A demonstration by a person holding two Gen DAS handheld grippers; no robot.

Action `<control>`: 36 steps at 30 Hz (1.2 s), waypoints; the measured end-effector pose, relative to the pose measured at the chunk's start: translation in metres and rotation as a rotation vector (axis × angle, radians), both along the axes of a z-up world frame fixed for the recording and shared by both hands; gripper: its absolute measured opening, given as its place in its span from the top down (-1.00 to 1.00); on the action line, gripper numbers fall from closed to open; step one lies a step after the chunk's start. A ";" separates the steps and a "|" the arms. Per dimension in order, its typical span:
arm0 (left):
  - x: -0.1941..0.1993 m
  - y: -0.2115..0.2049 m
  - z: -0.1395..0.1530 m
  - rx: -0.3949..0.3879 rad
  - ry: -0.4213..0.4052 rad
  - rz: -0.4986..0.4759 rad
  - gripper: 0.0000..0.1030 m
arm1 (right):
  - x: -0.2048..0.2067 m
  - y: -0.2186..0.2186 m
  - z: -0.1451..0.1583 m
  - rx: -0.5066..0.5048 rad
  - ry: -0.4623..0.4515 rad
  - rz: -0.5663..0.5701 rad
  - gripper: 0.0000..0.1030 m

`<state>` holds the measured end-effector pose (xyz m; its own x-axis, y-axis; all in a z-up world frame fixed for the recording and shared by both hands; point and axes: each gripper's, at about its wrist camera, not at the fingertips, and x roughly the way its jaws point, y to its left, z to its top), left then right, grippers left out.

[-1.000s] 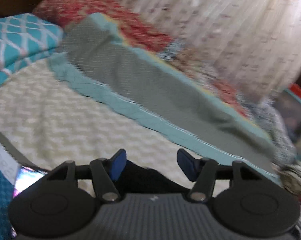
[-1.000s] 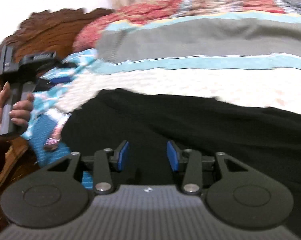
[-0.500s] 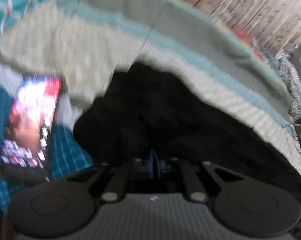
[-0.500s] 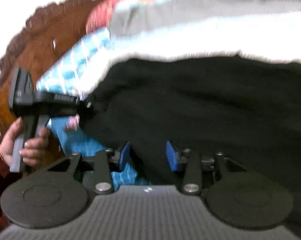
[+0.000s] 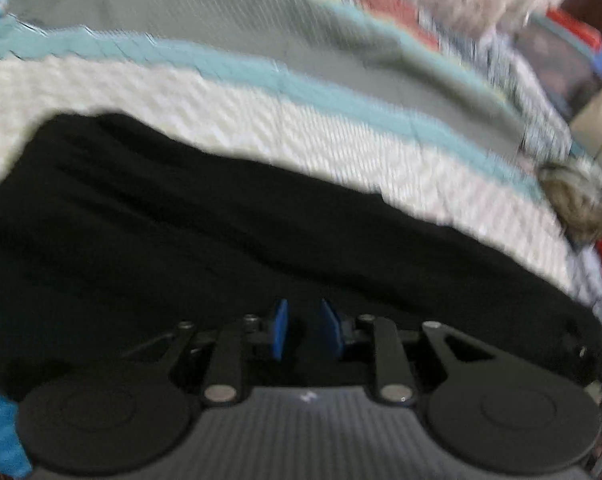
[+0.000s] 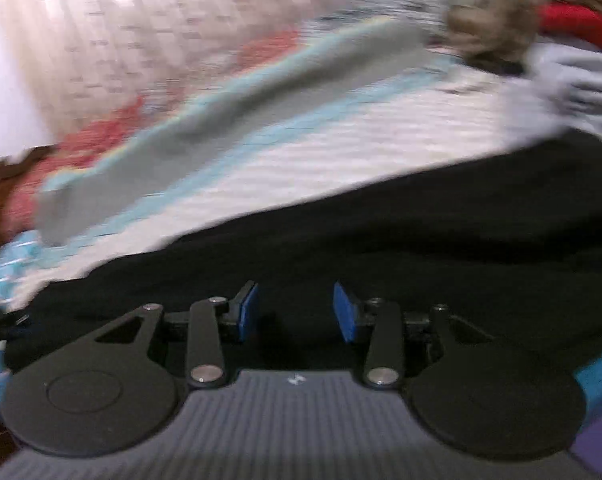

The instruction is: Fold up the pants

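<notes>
The black pants point(image 5: 221, 240) lie spread across a white patterned bedspread point(image 5: 261, 120); they also show in the right wrist view point(image 6: 421, 232). My left gripper point(image 5: 303, 330) hovers low over the pants, its blue pads a small gap apart, with nothing seen between them. My right gripper point(image 6: 297, 312) is open over the near edge of the pants, with its blue pads wide apart and empty. Both views are blurred by motion.
A grey and teal folded blanket point(image 5: 261, 52) lies along the bed behind the pants, also in the right wrist view point(image 6: 221, 128). A brown furry bundle point(image 5: 577, 200) sits at the right end of the bed. Pale curtains point(image 6: 141, 20) hang behind.
My left gripper was shut half a second ago and its pads now stand slightly apart. Both views have swung to the right along the pants. The other hand and the phone have left view.
</notes>
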<state>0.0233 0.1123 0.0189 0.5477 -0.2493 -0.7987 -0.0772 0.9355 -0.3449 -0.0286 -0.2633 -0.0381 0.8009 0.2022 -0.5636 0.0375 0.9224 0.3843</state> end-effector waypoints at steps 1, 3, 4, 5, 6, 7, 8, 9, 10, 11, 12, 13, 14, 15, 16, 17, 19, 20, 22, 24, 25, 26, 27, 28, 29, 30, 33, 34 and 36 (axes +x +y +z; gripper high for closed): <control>0.007 -0.009 -0.010 0.026 0.026 0.001 0.60 | 0.005 -0.016 -0.003 -0.028 -0.003 -0.058 0.30; 0.014 -0.023 -0.023 0.077 0.068 0.013 0.60 | 0.010 -0.060 -0.001 -0.056 -0.036 -0.234 0.44; 0.014 -0.028 -0.025 0.098 0.058 0.015 0.59 | 0.013 -0.091 -0.002 0.001 -0.035 -0.312 0.94; 0.014 -0.032 -0.023 0.118 0.049 0.009 0.54 | 0.014 -0.120 -0.004 0.105 -0.033 -0.353 1.00; 0.015 -0.034 -0.020 0.134 0.053 0.003 0.50 | 0.013 -0.137 -0.004 0.174 -0.050 -0.365 1.00; 0.018 -0.037 -0.017 0.142 0.061 0.002 0.48 | 0.011 -0.144 0.003 0.167 -0.074 -0.379 1.00; 0.018 -0.039 -0.014 0.140 0.064 0.006 0.47 | 0.006 -0.142 0.012 0.118 -0.094 -0.398 0.69; 0.017 -0.040 -0.010 0.124 0.062 0.007 0.47 | -0.001 -0.139 0.022 0.062 -0.118 -0.436 0.50; 0.017 -0.046 -0.005 0.103 0.052 0.003 0.47 | -0.011 -0.137 0.029 0.063 -0.163 -0.429 0.25; 0.016 -0.052 0.000 0.094 0.040 -0.006 0.47 | -0.022 -0.139 0.030 0.100 -0.201 -0.415 0.26; 0.015 -0.058 0.003 0.092 0.029 -0.019 0.46 | -0.034 -0.146 0.029 0.135 -0.224 -0.417 0.26; 0.017 -0.066 0.006 0.090 0.019 -0.039 0.46 | -0.044 -0.150 0.027 0.146 -0.233 -0.429 0.24; 0.017 -0.075 0.008 0.087 0.013 -0.062 0.45 | -0.050 -0.147 0.025 0.152 -0.237 -0.442 0.21; 0.018 -0.085 0.010 0.083 0.009 -0.086 0.45 | -0.059 -0.150 0.018 0.166 -0.236 -0.451 0.18; 0.019 -0.096 0.011 0.079 0.008 -0.113 0.45 | -0.066 -0.150 0.012 0.186 -0.228 -0.454 0.13; 0.021 -0.107 0.012 0.073 0.008 -0.142 0.45 | -0.072 -0.150 0.004 0.204 -0.216 -0.454 0.09; 0.027 -0.132 0.013 0.060 0.009 -0.210 0.42 | -0.079 -0.143 -0.005 0.221 -0.190 -0.453 0.03; 0.030 -0.144 0.012 0.056 0.010 -0.242 0.40 | -0.080 -0.142 -0.010 0.228 -0.182 -0.451 0.00; 0.034 -0.169 0.010 0.054 0.021 -0.298 0.39 | -0.083 -0.139 -0.011 0.250 -0.172 -0.450 -0.02; 0.037 -0.192 0.005 0.064 0.031 -0.349 0.39 | -0.087 -0.138 -0.009 0.272 -0.173 -0.445 -0.03; 0.037 -0.202 0.002 0.076 0.032 -0.371 0.39 | -0.087 -0.138 -0.008 0.275 -0.178 -0.439 -0.03; 0.035 -0.211 0.001 0.091 0.033 -0.387 0.39 | -0.085 -0.138 -0.008 0.274 -0.181 -0.434 -0.03; 0.034 -0.217 -0.002 0.108 0.035 -0.398 0.38 | -0.081 -0.138 -0.008 0.273 -0.184 -0.430 -0.03; 0.033 -0.221 -0.006 0.126 0.041 -0.402 0.37 | -0.077 -0.138 -0.008 0.274 -0.192 -0.422 -0.03; 0.033 -0.223 -0.009 0.140 0.047 -0.399 0.36 | -0.075 -0.138 -0.009 0.273 -0.199 -0.414 -0.03; 0.033 -0.225 -0.013 0.149 0.050 -0.395 0.36 | -0.070 -0.138 -0.009 0.269 -0.200 -0.410 -0.03; 0.031 -0.226 -0.016 0.153 0.048 -0.385 0.35 | -0.055 -0.139 -0.017 0.247 -0.207 -0.401 -0.06; 0.032 -0.226 -0.015 0.152 0.049 -0.384 0.35 | -0.051 -0.139 -0.019 0.238 -0.210 -0.405 -0.06; 0.032 -0.223 -0.014 0.146 0.053 -0.381 0.34 | -0.045 -0.141 -0.023 0.240 -0.222 -0.408 -0.06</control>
